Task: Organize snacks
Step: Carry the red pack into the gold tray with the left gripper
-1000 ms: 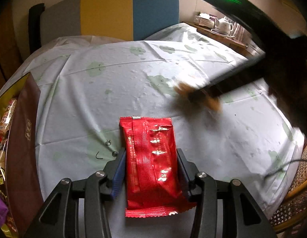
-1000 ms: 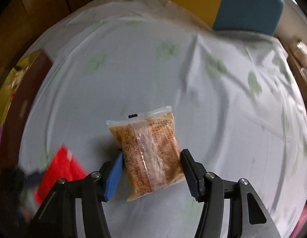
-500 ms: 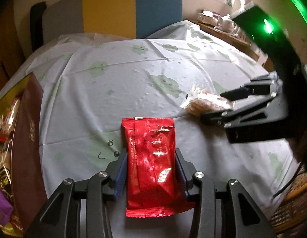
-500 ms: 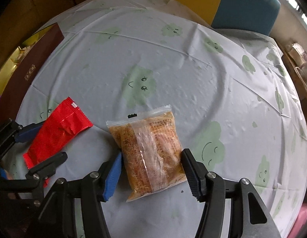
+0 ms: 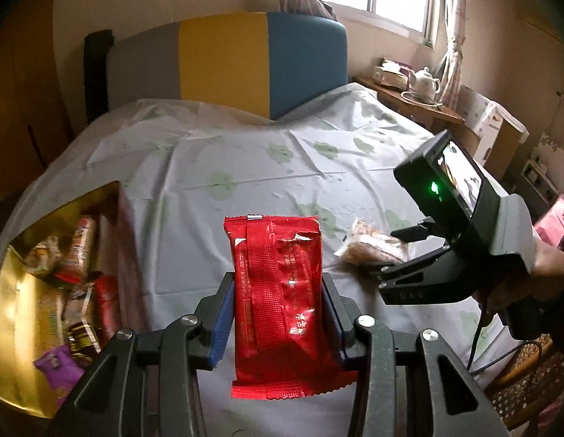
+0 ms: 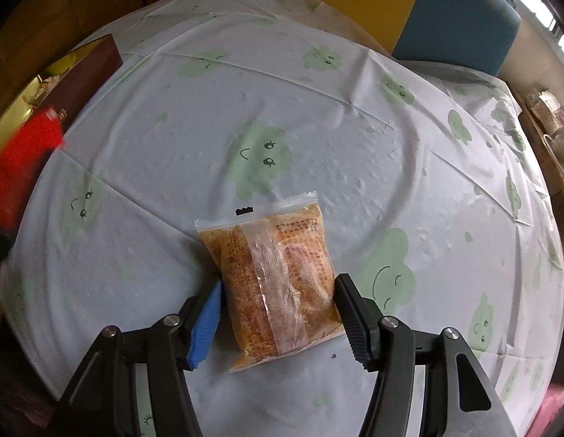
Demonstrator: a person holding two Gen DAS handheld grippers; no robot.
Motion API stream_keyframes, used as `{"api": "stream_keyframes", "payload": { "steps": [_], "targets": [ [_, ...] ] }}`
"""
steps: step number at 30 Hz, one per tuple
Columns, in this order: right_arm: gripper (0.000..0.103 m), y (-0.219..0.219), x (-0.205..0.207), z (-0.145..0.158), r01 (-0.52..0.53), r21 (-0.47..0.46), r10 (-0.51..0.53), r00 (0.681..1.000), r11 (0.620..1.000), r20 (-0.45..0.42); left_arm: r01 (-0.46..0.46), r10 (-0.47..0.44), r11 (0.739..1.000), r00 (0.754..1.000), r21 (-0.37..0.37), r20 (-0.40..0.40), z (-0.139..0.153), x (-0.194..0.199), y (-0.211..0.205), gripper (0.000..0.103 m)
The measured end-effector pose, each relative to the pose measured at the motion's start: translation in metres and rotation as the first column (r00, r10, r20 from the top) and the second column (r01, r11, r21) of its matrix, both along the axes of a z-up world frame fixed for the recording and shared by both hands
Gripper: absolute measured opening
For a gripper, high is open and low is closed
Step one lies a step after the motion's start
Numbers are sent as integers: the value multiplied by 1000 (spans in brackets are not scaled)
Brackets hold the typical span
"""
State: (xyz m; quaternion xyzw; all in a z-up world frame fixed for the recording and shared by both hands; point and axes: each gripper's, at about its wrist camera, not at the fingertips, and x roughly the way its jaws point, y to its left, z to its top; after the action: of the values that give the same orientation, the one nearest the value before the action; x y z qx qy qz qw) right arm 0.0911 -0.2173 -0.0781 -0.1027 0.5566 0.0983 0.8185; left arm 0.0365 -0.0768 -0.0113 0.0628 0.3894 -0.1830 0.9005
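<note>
Left tool (image 5: 278,313): clenched on a glossy red foil snack packet (image 5: 278,291), pads pressing its two long edges; the packet stands upright between the fingers, clear of the surface.
Right tool (image 6: 278,313): fingers stand either side of a clear plastic packet of golden-brown crisp snack (image 6: 278,276). The blue pad touches or nearly touches the packet's left edge, while a sliver of gap shows at the black pad, so I judge it not gripped; the packet lies flat on the surface.
Surface (image 6: 354,145): round, covered in a pale plastic cloth printed with green smiling clouds.
Destination: gold-lined, brown-walled open gift box (image 5: 12,313) at the left edge of the surface, already holding assorted wrapped snacks.
Step in hand: carry the red packet over to the box, as I judge it.
How to do it well: keep the squeeze steady, since foil is slippery and the packet is held only by its edges; clear the box's near wall (image 5: 127,255) before lowering; release low, over a gap among the wrappers.
Risk: the packet may buckle or twist out if squeezed harder.
Right side next: close squarely on the clear packet's sides, gently, as the contents look brittle.
</note>
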Motion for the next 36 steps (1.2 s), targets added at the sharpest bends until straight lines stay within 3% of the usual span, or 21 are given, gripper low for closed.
{"api": "stream_keyframes", "payload": {
  "steps": [24, 36],
  "targets": [
    [61, 5, -5, 2, -43, -44, 44, 999, 998, 29, -183, 183, 983, 983, 19, 18, 16, -2, 78, 44],
    [61, 5, -8, 4, -54, -51, 56, 998, 997, 40, -307, 307, 952, 952, 12, -18, 6, -1, 137, 44]
  ]
}}
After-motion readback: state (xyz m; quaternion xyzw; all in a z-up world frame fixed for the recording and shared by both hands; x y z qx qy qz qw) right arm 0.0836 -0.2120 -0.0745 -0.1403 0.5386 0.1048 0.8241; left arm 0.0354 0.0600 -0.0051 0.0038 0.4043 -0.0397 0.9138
